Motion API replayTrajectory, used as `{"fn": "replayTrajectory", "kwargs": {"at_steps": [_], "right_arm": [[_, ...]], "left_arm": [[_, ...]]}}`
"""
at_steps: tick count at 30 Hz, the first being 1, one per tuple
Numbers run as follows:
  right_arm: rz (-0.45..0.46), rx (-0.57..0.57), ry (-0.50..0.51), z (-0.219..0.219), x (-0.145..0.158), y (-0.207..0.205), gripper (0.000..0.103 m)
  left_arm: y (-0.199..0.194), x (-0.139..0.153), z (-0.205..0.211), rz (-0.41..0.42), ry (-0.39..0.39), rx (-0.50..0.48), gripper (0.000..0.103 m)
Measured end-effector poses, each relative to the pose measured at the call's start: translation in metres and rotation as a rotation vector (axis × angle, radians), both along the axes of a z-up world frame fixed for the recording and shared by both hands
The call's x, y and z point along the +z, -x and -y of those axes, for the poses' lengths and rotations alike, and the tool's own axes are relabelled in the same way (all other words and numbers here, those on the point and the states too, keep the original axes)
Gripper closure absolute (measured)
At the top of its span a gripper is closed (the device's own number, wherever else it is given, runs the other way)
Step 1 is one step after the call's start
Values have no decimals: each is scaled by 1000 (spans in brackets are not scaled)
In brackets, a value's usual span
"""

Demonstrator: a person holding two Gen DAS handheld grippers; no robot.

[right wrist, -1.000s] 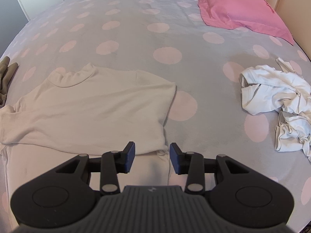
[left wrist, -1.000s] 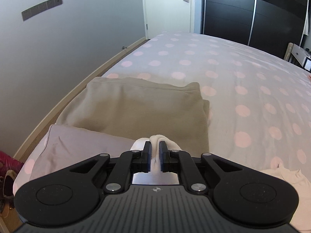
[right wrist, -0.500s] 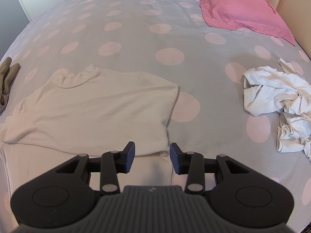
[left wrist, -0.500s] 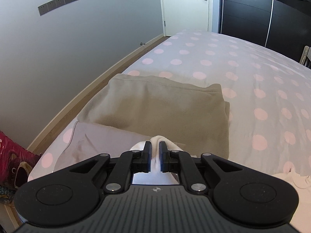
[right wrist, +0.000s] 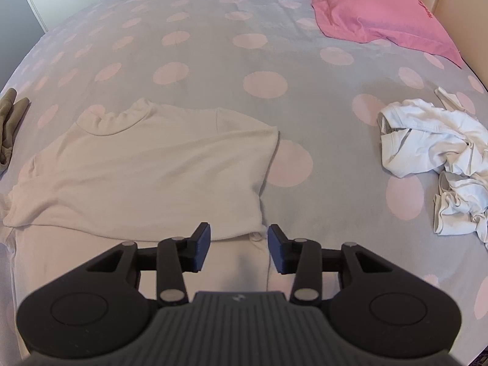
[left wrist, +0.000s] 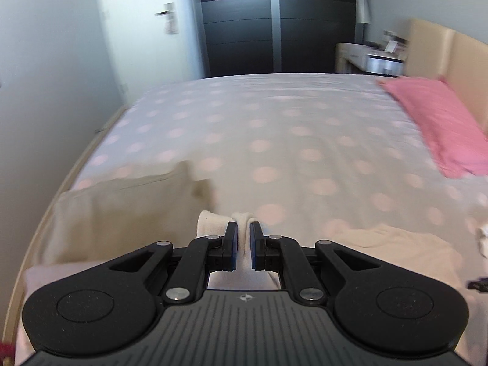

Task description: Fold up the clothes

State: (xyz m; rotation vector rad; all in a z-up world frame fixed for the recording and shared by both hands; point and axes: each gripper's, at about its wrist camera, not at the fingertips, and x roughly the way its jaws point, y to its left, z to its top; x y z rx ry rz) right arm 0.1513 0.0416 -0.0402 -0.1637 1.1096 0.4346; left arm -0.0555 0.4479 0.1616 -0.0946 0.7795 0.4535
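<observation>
A cream short-sleeved shirt (right wrist: 152,164) lies flat on the dotted bed cover (right wrist: 244,45), its lower part folded up. My right gripper (right wrist: 239,241) hovers at the shirt's near fold edge. Its jaws are opening, and the fabric lies under the gap with neither pad pressing on it. In the left wrist view my left gripper (left wrist: 243,231) is shut on a pinch of the cream fabric (left wrist: 242,218), which sticks up between the pads. More of the shirt (left wrist: 396,244) spreads out to the right of it.
A folded beige garment (left wrist: 122,213) lies at the bed's left edge, next to the wall. Crumpled white clothes (right wrist: 433,152) sit at the right. A pink pillow (right wrist: 375,9) lies by the headboard (left wrist: 457,61). A dark wardrobe (left wrist: 274,30) stands beyond the bed.
The left gripper has swung right with the cream fabric still pinched, so its view now takes in the bed's middle and the pink pillow. The right gripper's jaws stand slightly wider.
</observation>
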Motion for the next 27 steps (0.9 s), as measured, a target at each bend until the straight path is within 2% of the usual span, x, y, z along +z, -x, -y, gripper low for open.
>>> {"fn": "replayTrajectory", "kwargs": {"at_steps": [6,15,16,17,18,20,27], "right_arm": [[-3,18,0,-2,-1,0,56],[15,47,14,-11,0,2,55],[15,50,18,-13,-1,1,54],[16,53,21,-14,-1,1,54],[16,56,24,-16,-2,1,53],[14,65,28,-19,-3,2,53],[-11,130,0,-38,-5,13,53]], "left_arm": [[-55,-35,62,-57,69,-177,97],[-112,-120,132,-195,190,-320,95],[-116,-127,138,-201,202,-332,93],[-120,-132,142,-207,218,-342,83],[-123,-136,145,-211,236,-350,67],[-126,-141,148,-200,250,-356,47],[-112,-150,134,-214,211,-330,49]]}}
